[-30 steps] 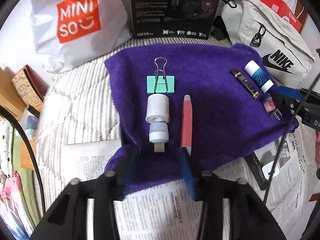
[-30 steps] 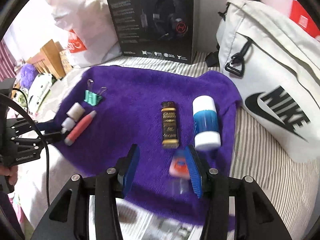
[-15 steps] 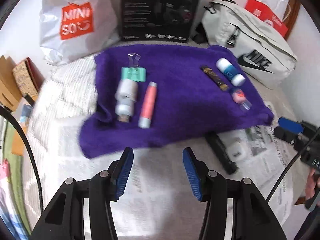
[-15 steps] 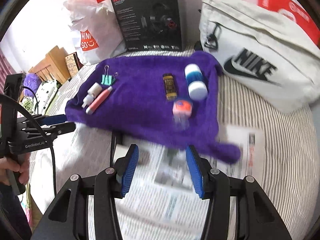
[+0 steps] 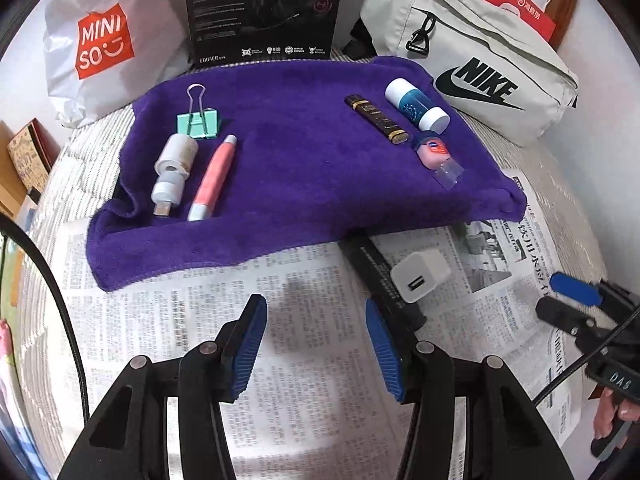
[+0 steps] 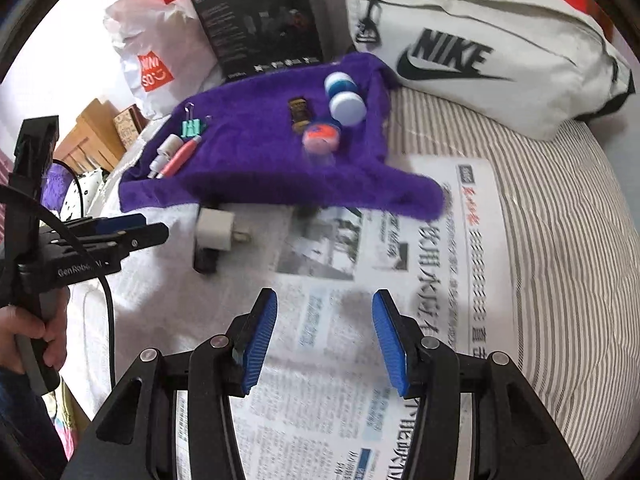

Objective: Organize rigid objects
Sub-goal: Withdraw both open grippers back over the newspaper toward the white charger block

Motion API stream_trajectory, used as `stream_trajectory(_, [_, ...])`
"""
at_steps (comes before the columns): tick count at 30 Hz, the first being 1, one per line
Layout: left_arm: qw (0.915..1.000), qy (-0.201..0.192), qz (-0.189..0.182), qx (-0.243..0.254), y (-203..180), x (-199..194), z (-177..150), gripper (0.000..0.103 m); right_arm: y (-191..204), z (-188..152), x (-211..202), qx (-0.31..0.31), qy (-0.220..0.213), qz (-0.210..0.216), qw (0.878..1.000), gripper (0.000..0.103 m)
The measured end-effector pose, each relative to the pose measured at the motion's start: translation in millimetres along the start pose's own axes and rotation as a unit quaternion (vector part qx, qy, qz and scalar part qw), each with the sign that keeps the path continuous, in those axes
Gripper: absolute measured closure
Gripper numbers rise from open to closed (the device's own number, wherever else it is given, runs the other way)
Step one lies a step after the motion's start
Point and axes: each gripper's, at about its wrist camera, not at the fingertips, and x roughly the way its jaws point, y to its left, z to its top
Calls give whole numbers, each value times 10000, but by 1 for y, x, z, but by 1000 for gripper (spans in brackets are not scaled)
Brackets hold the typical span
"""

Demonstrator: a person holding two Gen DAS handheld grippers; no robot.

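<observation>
Home bedroom, work done on a bed.
Striped bedsheet (image 6: 560, 208) under newspaper (image 5: 280, 280); shopping bag (image 5: 100, 40) and Nike bag (image 5: 480, 64) behind the sheet.

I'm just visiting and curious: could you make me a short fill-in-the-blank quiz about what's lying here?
1. The mint binder clip lies on a ____ towel.
2. The white charger cube rests on ____, off the towel.
3. The grey bag behind reads ____.
4. Both grippers' jaws hold ____.

Missing words: purple; newspaper; NIKE; nothing

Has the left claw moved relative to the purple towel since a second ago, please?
Yes. The left claw has pulled back off the purple towel and now hovers over the newspaper, open and empty.
</observation>
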Motion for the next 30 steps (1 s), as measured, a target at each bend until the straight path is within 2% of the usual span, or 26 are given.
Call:
stream_trajectory(5, [9999, 89, -63, 0, -11, 9, 2, 53, -8, -6, -3, 232, -46, 137, 9996, 53])
stream_trajectory(20, [9996, 272, -39, 21, -29, 32, 15, 53, 0, -14, -4, 175, -1, 350, 9992, 53])
stream_trajectory(23, [9993, 322, -149, 78, -35, 38, 19, 53, 2, -14, -2, 144, 42, 373, 9992, 53])
stream_trajectory(26, [9991, 351, 52, 249, -43, 42, 20, 52, 3, -14, -1, 128, 64, 388, 9991, 53])
stream_trajectory(30, [9990, 336, 83, 299, -41, 42, 20, 51, 3, -15, -1, 142, 73, 386, 9991, 53])
